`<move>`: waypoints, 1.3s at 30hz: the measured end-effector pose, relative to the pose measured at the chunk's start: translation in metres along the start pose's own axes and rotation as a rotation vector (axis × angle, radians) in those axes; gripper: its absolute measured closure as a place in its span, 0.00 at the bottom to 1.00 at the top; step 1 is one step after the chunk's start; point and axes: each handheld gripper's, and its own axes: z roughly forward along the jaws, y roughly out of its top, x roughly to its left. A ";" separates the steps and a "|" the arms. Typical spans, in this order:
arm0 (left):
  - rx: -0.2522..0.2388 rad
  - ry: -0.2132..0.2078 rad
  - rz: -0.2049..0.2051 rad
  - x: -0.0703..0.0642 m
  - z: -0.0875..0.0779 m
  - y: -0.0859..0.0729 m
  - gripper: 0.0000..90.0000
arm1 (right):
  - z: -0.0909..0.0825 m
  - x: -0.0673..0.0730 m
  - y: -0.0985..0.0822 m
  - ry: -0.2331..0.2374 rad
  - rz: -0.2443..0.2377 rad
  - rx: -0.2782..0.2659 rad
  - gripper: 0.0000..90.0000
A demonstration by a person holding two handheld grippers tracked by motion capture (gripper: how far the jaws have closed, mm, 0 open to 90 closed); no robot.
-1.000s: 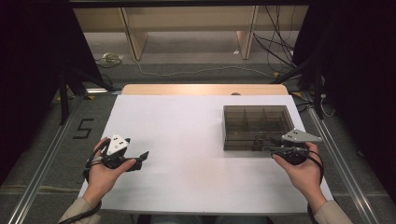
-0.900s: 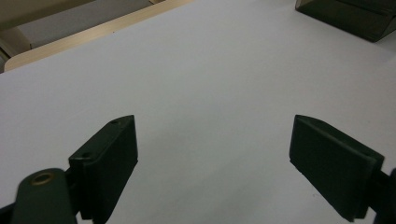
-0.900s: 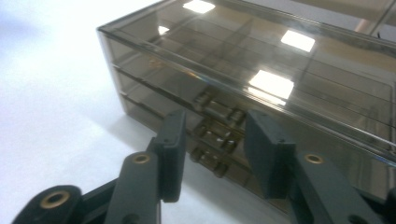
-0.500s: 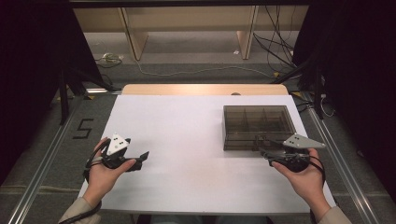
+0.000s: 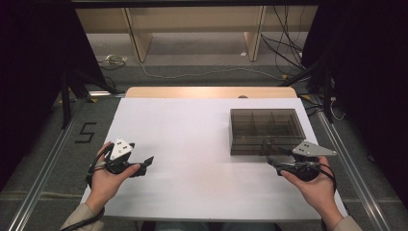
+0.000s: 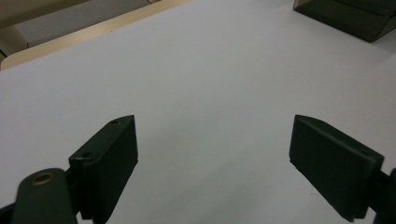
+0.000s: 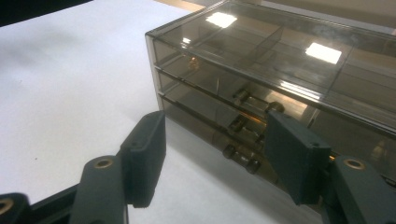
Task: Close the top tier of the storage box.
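Observation:
A smoky transparent drawer box (image 5: 267, 130) stands on the white table (image 5: 192, 125) at the right; its corner shows in the left gripper view (image 6: 345, 14). In the right gripper view the box (image 7: 280, 70) has three stacked drawers with small knobs (image 7: 240, 157) on its front. My right gripper (image 5: 273, 157) points at that front, and its jaws have just been opening. They stand apart (image 7: 215, 154) on either side of the lowest knob, and the pads (image 7: 147, 154) do not touch it. My left gripper (image 5: 146, 162) rests at the table's left, jaws apart (image 6: 215, 158) over bare tabletop.
A wooden strip (image 5: 211, 91) runs along the table's far edge. Beyond it lie floor, shelf legs and cables (image 5: 288, 53). A metal rail (image 5: 43, 187) borders the left side, and dark curtains close in both sides.
The right gripper has drawn back slightly from the box front toward the person and its jaws have spread wider. The left gripper has not moved.

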 end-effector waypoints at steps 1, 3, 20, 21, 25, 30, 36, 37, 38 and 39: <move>-0.001 0.000 -0.001 0.000 0.000 0.000 0.17 | 0.000 0.000 0.000 0.003 0.002 0.000 0.44; -0.003 0.000 -0.003 0.000 0.000 0.000 0.17 | 0.000 0.001 -0.001 0.009 0.002 -0.005 0.43; 0.004 -0.005 -0.001 0.000 0.001 0.000 0.17 | 0.005 0.011 -0.007 0.078 -0.016 0.007 0.38; 0.003 -0.005 0.000 0.000 0.001 0.000 0.17 | 0.005 0.012 -0.007 0.084 -0.017 0.007 0.38; 0.004 -0.006 0.000 0.000 0.001 0.000 0.17 | 0.008 0.017 -0.006 0.099 -0.025 0.007 0.37; 0.003 -0.008 -0.002 -0.001 0.001 0.000 0.17 | 0.011 0.020 -0.005 0.113 -0.031 0.005 0.35; 0.002 -0.011 -0.005 -0.001 0.001 0.000 0.17 | 0.015 0.024 -0.005 0.128 -0.037 0.008 0.34; 0.002 -0.013 -0.005 -0.001 0.001 -0.001 0.17 | 0.015 0.025 -0.005 0.130 -0.041 0.009 0.34; 0.002 -0.014 -0.005 -0.001 0.001 -0.001 0.17 | 0.015 0.026 -0.005 0.133 -0.039 0.008 0.34; 0.002 -0.014 -0.005 -0.001 0.001 -0.001 0.17 | 0.015 0.026 -0.005 0.134 -0.040 0.007 0.34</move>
